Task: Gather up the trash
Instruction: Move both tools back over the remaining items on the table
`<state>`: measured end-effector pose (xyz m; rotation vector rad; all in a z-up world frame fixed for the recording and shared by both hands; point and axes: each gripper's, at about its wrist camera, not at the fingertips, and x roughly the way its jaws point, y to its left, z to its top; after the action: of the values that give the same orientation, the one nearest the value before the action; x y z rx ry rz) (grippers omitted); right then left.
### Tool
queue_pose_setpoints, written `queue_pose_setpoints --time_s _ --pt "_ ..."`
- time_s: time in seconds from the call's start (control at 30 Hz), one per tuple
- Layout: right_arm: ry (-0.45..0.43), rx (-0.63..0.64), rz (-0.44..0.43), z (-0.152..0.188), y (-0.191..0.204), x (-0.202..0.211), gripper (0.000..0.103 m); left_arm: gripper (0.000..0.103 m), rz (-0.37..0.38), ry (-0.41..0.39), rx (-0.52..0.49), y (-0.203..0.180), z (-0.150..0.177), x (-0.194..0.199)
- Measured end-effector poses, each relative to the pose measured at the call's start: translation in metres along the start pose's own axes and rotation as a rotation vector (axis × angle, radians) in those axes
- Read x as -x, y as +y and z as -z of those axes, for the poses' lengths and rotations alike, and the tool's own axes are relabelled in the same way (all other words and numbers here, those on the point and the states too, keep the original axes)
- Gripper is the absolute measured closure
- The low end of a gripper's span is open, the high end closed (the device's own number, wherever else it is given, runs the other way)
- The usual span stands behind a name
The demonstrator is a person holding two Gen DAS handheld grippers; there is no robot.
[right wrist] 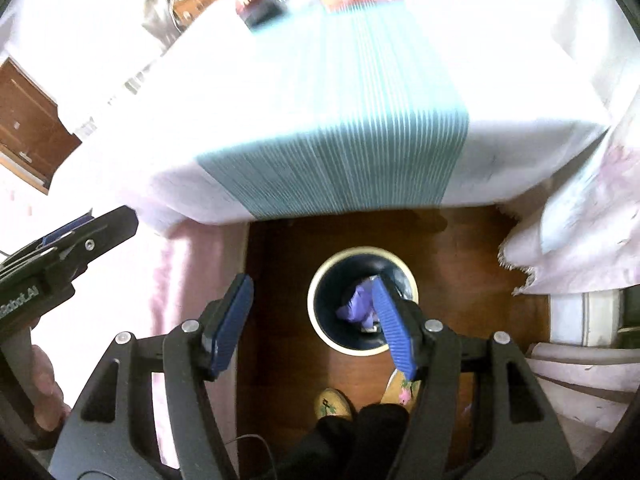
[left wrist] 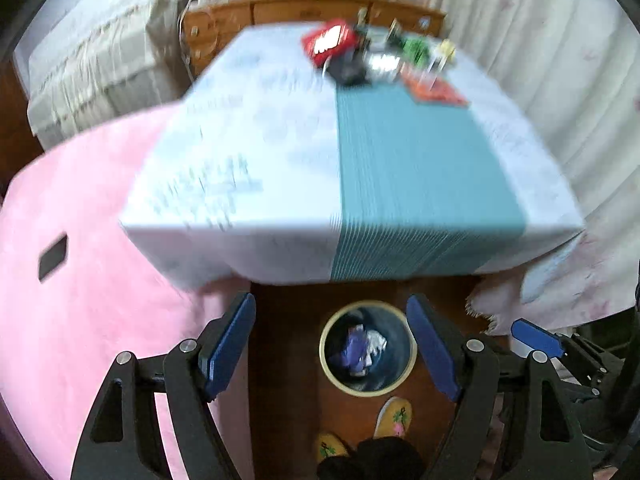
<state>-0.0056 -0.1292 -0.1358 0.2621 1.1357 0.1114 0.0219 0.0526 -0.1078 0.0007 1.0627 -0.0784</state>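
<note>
A round bin (left wrist: 368, 348) with a pale rim stands on the wooden floor below the table's near edge, holding purple and white crumpled trash (left wrist: 360, 346). My left gripper (left wrist: 332, 344) is open and empty above the bin. My right gripper (right wrist: 312, 320) is also open and empty over the same bin (right wrist: 362, 300), with purple trash (right wrist: 358, 306) inside. At the table's far end lie a red packet (left wrist: 328, 42), a dark object (left wrist: 346, 70), a silvery wrapper (left wrist: 382, 64), green items (left wrist: 416, 50) and an orange-red packet (left wrist: 436, 90), all blurred.
The table (left wrist: 248, 152) has a white cloth with a teal runner (left wrist: 416, 176). A pink rug (left wrist: 80, 280) lies left with a black object (left wrist: 53, 258) on it. The person's yellow slippers (left wrist: 394, 416) stand by the bin. A curtain (left wrist: 560, 60) hangs right; a wooden dresser (left wrist: 280, 12) stands behind.
</note>
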Motion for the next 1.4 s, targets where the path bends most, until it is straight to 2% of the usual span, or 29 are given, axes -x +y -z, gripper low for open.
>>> queue_pose_setpoints --time_s 0.2,0.3,0.43,0.53,0.67,0.8,0.97,1.13,1.4 --pt "-0.116 0.026 0.006 -0.02 0.031 0.092 0.044 0.024 0.055 -0.079 -0.064 -0.004 -0.039 0.081" --pt "-0.18 0.024 0.01 -0.029 0.043 0.129 0.044 0.024 0.058 -0.118 -0.109 -0.009 -0.055 0.118" --pt "-0.258 0.032 0.023 -0.044 0.058 0.165 0.044 0.024 0.062 -0.158 -0.113 -0.008 -0.072 0.156" --pt "-0.307 0.053 0.036 -0.059 0.068 0.189 0.044 0.024 0.032 -0.184 -0.091 -0.004 -0.089 0.17" --pt "-0.344 0.072 0.036 -0.084 0.074 0.207 0.044 0.024 0.048 -0.176 -0.049 0.01 -0.108 0.173" --pt "-0.34 0.073 0.014 -0.113 0.07 0.204 0.044 0.024 0.064 -0.142 0.0 0.022 -0.131 0.156" --pt "-0.304 0.097 -0.005 -0.167 0.05 0.162 0.044 0.024 0.039 -0.109 0.06 0.026 -0.163 0.104" --pt "-0.245 0.149 -0.055 -0.238 0.021 0.095 0.044 0.024 0.004 -0.064 0.124 0.017 -0.209 0.033" --pt "-0.037 0.29 -0.177 -0.379 -0.015 -0.028 0.044 0.024 -0.04 0.037 0.333 0.002 -0.287 -0.091"
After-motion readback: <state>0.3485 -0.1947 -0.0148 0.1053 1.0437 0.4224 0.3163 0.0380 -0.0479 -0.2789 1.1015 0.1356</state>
